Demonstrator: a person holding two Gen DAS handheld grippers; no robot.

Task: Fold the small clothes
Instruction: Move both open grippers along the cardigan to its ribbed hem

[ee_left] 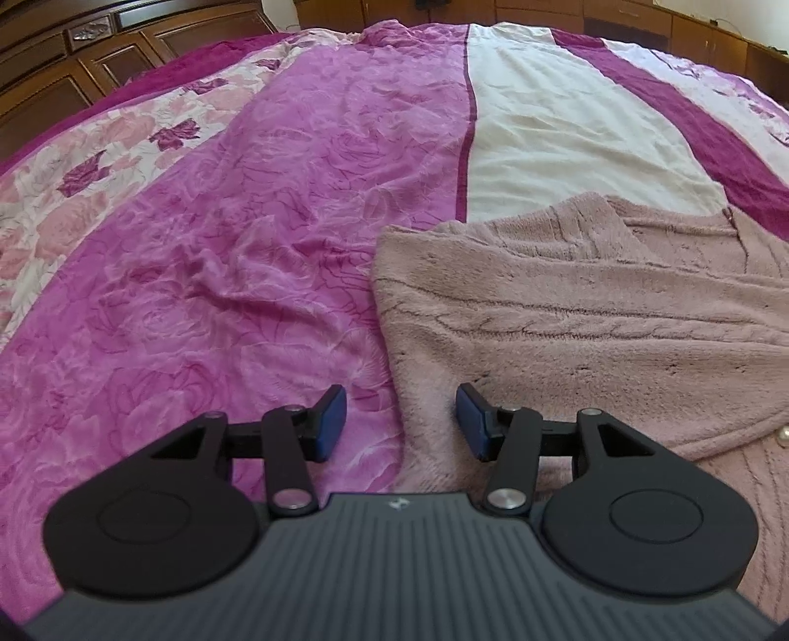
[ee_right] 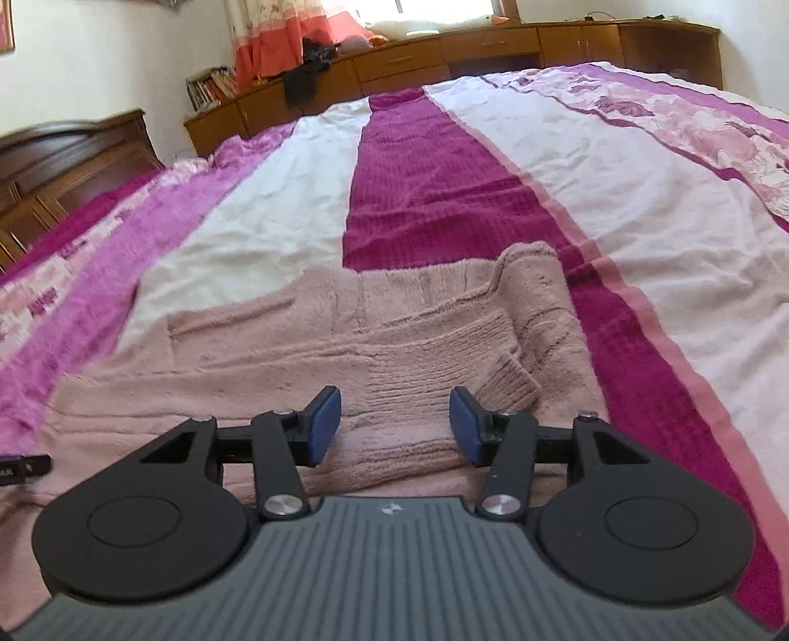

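— Fingers?
— Both spread, pinching nothing: left gripper [ee_left: 400,424] over the fuzzy pale-pink knit cardigan's [ee_left: 582,315] left edge, right gripper [ee_right: 396,426] above its folded ribbed sleeve [ee_right: 444,365].
— The cardigan?
— Flat on the magenta-and-white striped bedspread [ee_left: 246,222].

Bed under striped pink, magenta and white bedspread [ee_left: 305,197]; wooden cabinets [ee_right: 493,47] behind (orange curtain [ee_right: 268,42] above).

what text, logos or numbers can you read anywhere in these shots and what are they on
No readable words or numbers.
Left gripper body: small pale emblem, a logo, no letters.
Right gripper body: same emblem.
Books on the shelf: spines too small and blurred.
Pink sweater and bedspread: no text.
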